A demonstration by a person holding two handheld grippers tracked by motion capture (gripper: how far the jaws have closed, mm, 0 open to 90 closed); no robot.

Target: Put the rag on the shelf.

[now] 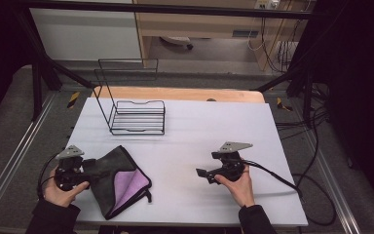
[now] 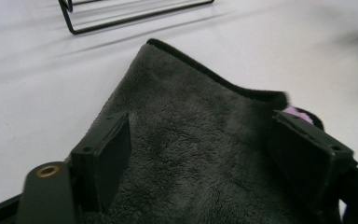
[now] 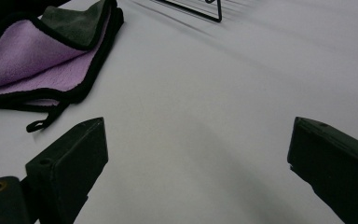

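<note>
White table (image 1: 199, 146) filled mid-frame, wire rack (image 1: 137, 117) upper left. Folded cloth (image 1: 119, 180) ran lower left, long axis diagonal, between your left gripper's (image 1: 85, 168) wide jaws, unpinched; your right gripper (image 1: 202, 173) gaped empty.

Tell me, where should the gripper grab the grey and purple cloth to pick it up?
Best at a corner or along the black-trimmed edge. The cloth lies folded on the white table, grey side up, with purple showing at its right edge, where the layers lift a little. The left gripper already has the grey part between its open jaws, so coming from the left side probably works best.
</note>
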